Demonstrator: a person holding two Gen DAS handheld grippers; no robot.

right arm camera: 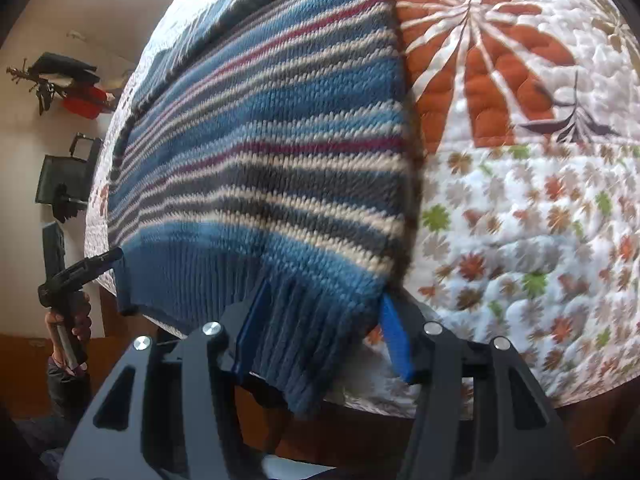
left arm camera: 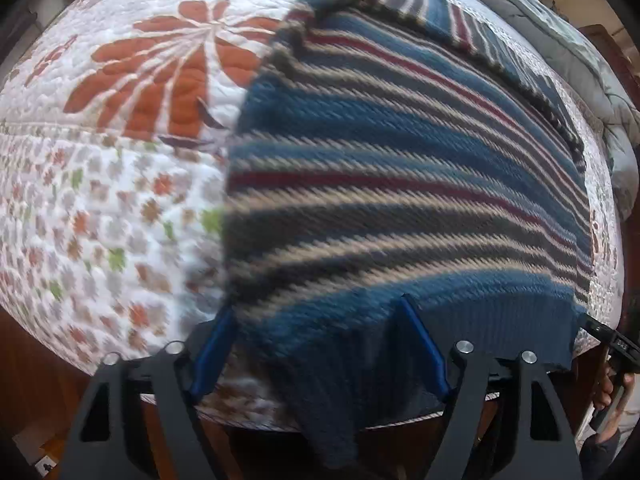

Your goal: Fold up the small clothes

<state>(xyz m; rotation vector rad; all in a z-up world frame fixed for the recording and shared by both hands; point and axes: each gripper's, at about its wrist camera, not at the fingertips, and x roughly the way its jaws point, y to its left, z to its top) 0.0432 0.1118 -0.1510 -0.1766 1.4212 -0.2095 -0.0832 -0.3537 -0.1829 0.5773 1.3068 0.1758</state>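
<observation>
A striped knit sweater lay flat on a quilted bedspread printed with orange leaves and small flowers. Its ribbed dark-blue hem sat at the near edge of the bed and partly hung over that edge, while the body ran away from the cameras toward the far side, so the long axis went near to far and the stripes crossed it from left to right. At the far end a sleeve or folded upper part spread toward the right.

The left gripper stood released, its blue pads wide apart on either side of the hem's left corner, the knit lying between them and drooping below; whether the pads touched the fabric could not be told. The right gripper was likewise spread, straddling the ribbing at the hem's other corner, one blue pad just beside the sweater's side edge.

In the right wrist view the left gripper showed at the far left corner of the hem, held in a hand.

To the left of the sweater in the left wrist view, a broad stretch of quilt lay bare. A grey duvet was bunched along the far right side. The bed's near edge dropped to a brown floor.
</observation>
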